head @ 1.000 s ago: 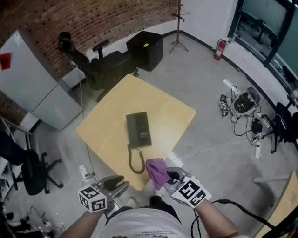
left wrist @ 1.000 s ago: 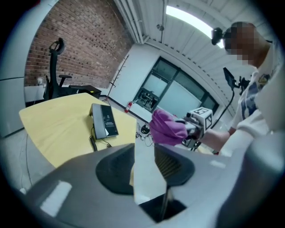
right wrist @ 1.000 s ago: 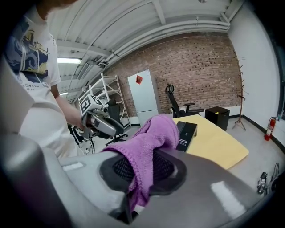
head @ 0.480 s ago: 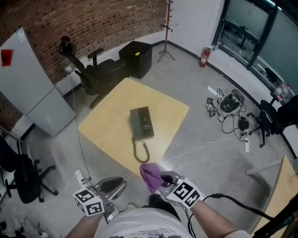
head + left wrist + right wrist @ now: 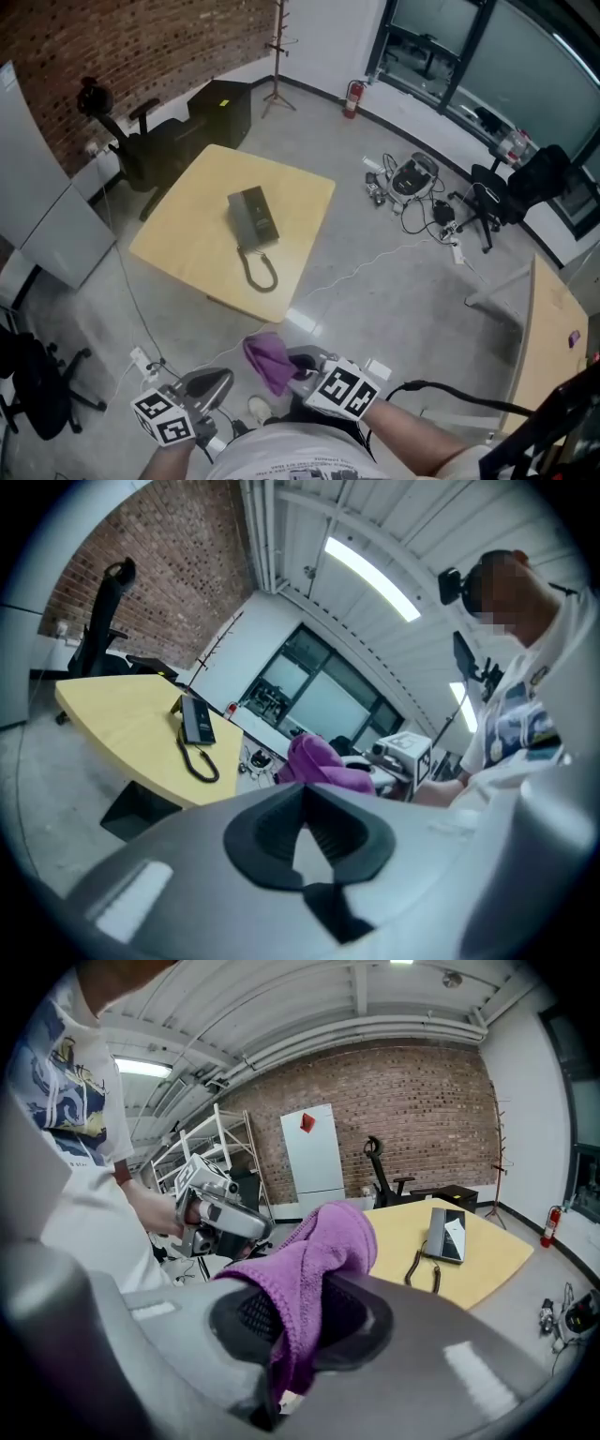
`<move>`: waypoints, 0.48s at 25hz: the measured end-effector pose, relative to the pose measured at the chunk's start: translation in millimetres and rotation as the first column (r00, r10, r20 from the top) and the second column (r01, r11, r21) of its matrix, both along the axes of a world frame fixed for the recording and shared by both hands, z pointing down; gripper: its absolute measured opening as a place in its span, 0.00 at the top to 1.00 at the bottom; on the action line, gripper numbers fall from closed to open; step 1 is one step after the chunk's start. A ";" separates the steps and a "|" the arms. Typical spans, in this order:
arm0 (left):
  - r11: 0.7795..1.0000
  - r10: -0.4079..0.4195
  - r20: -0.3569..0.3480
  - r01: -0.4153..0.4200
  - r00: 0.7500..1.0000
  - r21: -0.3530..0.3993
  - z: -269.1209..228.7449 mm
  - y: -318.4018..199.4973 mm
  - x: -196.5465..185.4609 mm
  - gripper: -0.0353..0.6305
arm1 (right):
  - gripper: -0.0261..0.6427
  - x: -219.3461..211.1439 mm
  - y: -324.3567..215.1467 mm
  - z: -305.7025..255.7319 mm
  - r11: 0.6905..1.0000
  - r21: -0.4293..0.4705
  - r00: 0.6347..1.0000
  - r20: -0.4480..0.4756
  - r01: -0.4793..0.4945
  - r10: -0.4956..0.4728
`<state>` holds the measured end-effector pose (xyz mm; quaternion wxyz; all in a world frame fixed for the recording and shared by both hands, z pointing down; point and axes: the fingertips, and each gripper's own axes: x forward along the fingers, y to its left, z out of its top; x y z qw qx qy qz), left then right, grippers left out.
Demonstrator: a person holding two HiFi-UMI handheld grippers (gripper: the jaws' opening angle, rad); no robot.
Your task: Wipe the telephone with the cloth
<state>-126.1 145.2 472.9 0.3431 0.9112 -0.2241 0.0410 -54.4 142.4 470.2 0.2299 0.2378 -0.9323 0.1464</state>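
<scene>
By the brick wall [image 5: 141,47], table [image 5: 187,246] bears telephone [image 5: 251,217]; right fingers [image 5: 364,1321] pinch cloth [image 5: 323,1255], left fingers [image 5: 267,834] closed.

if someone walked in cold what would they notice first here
The bright purple cloth stands out most, pinched in the right gripper close to the person's body. Next comes the dark telephone with its coiled cord, lying near the middle of the yellow table, well away from both grippers. The left gripper is shut with nothing in it.

yellow table [image 5: 187,239], black chair [image 5: 141,157], red fire extinguisher [image 5: 353,94]
</scene>
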 end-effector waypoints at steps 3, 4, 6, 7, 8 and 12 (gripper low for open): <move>1.000 0.021 0.003 -0.021 1.000 0.002 0.1 12.5 0.2 0.94 | 0.90 -5.9 16.1 0.8 1.000 -0.003 1.000 -0.008 0.026 -0.026; 1.000 0.018 0.003 -0.018 1.000 0.004 -1.7 15.3 1.1 0.94 | 0.90 -6.6 18.9 0.3 0.999 0.000 0.999 -0.009 0.036 -0.036; 1.000 0.007 0.005 -0.007 1.000 0.008 -5.2 18.5 4.7 0.94 | 0.90 -6.2 21.1 -3.3 0.999 0.009 0.999 -0.006 0.051 -0.051; 1.000 0.002 0.007 -0.003 1.000 0.009 -6.5 19.3 7.7 0.94 | 0.90 -5.0 21.6 -6.0 0.998 0.014 0.998 -0.004 0.057 -0.057; 1.000 -0.002 0.007 0.002 1.000 0.011 -8.1 19.9 11.9 0.94 | 0.90 -2.9 22.4 -8.9 0.998 0.019 0.998 -0.003 0.063 -0.063; 0.999 0.002 -0.001 -0.002 1.000 0.036 -18.6 21.8 38.1 0.94 | 0.90 13.7 27.6 -17.1 0.996 0.037 0.997 -0.006 0.080 -0.080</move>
